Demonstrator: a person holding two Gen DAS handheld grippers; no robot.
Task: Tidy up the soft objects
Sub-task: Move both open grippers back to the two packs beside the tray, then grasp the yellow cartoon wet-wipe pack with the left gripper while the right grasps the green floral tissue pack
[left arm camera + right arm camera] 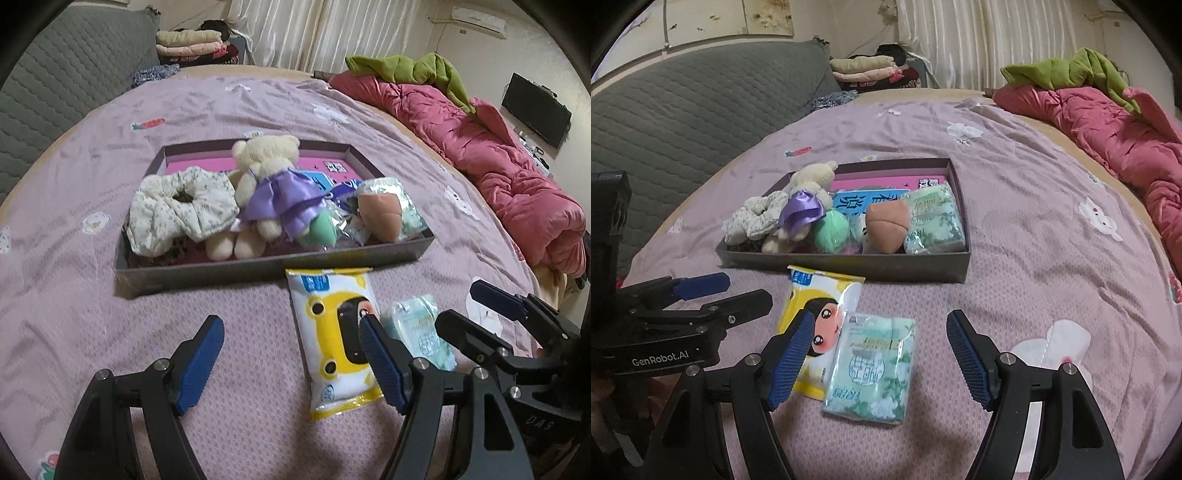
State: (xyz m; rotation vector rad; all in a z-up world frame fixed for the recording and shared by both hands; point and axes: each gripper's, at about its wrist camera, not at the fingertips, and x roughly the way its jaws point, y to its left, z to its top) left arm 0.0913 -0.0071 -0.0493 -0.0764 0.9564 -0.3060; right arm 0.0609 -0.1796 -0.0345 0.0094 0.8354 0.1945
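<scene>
On the lilac bedspread (92,155) a shallow dark box (258,267) sits toward 12 o'clock of both grippers, holding a floral scrunchie (177,212), a cream teddy bear (258,162) in a purple dress, a green plush ball (831,229), a brown plush piece (886,223) and a green tissue pack (932,218) at its right end. The left gripper (291,363) hangs with its jaws spread wide and empty, the yellow wipes packet (332,339) lying just short of the box at about 1 o'clock, partly behind its right finger. The right gripper (879,356) is likewise wide apart and holds nothing, a second green tissue pack (871,365) lying flat between its fingers, overlapping the wipes packet's right edge.
</scene>
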